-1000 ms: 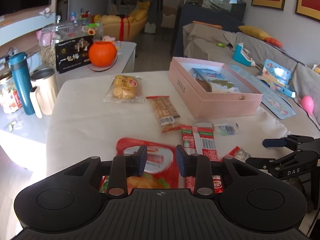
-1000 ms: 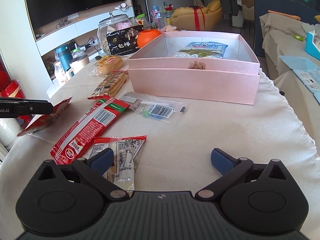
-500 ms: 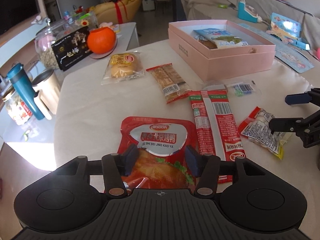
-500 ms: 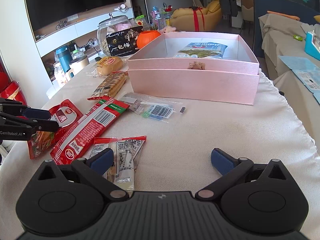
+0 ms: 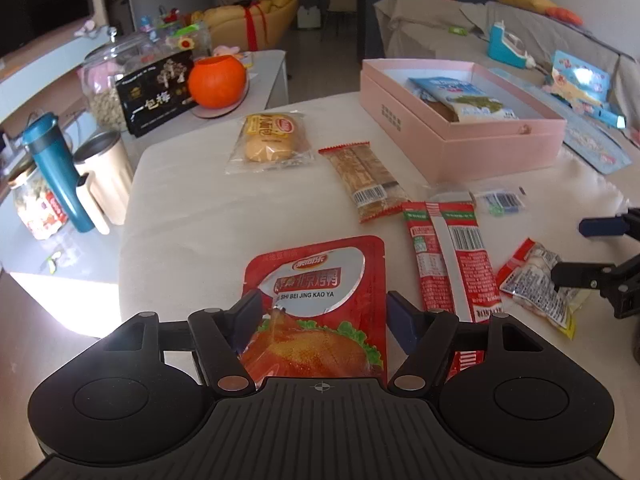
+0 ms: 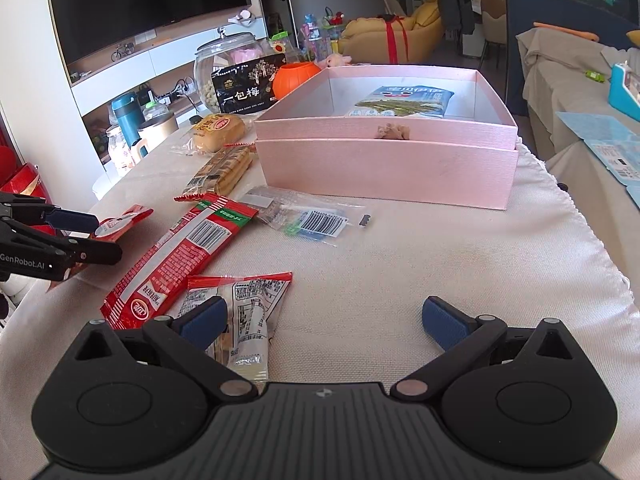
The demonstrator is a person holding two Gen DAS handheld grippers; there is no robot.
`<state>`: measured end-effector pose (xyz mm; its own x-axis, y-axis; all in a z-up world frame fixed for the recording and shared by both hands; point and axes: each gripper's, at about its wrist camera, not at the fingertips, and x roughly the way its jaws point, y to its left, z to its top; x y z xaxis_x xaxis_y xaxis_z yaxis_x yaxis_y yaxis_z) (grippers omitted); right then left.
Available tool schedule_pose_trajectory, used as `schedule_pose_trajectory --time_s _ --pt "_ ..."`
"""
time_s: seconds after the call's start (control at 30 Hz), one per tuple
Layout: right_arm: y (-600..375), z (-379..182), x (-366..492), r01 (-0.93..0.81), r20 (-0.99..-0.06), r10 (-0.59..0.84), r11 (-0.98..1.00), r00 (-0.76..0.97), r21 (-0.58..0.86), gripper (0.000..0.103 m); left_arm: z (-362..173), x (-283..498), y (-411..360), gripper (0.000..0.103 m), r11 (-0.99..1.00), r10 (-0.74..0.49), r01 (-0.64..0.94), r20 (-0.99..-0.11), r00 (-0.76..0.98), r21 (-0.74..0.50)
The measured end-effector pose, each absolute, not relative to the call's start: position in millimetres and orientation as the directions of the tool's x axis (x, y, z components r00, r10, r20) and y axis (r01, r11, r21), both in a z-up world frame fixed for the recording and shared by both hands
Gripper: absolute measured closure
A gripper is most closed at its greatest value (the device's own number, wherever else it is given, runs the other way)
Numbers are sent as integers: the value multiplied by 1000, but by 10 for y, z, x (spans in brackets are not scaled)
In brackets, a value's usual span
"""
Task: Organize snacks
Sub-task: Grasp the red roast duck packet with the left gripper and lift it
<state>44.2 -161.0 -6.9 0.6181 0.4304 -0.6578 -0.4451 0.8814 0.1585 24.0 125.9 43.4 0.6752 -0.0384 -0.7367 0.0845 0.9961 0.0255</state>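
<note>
Since a second ago the left gripper (image 5: 322, 312) has let go of the red roast-duck pouch (image 5: 320, 300); its jaws have just been opening and now stand spread either side of the pouch, which lies flat on the cloth-covered table (image 5: 200, 208), well short of the pink box (image 5: 472, 140). Right gripper (image 6: 322, 322) unmoved, spread wide, a small white snack packet (image 6: 244, 312) by its left finger. Red sausage pack (image 6: 180, 256) lies between pouch and packet. Blue snack bag (image 6: 404, 100) sits inside the box.
</note>
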Motion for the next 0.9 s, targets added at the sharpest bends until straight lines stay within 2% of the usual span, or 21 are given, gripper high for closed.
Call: schedule_pose_trajectory --time_s 0.17,0.27,0.33,0.43,0.6,0.8,0.83,0.9 --pt "-1610 -70 442 -445 -658 431 881 618 159 0 492 249 1555 28 989 -117 17 -717 687 -146" --pt "-1610 -71 442 -445 -658 431 881 618 158 0 530 257 1660 30 979 -123 -29 -694 710 -203" --pt "-1611 -72 442 -445 -657 431 881 618 159 0 571 249 1672 34 973 -161 1 -671 724 -233" --pt "-1610 -72 442 -445 -657 431 881 618 159 0 625 251 1678 34 952 -244 49 -649 720 -303" --pt "-1611 -73 442 -445 -657 431 881 618 159 0 632 273 1635 34 993 -58 -30 -689 722 -115" --pt "-1610 -74 440 -445 -657 431 881 619 158 0 300 429 1595 33 990 -110 0 -778 618 -140" --pt "-1610 -74 441 -445 -657 431 881 619 159 0 257 436 1543 24 992 -112 21 -777 620 -126" --pt "-1612 -74 441 -445 -657 431 881 619 159 0 224 461 1412 17 997 -80 57 -785 614 -58"
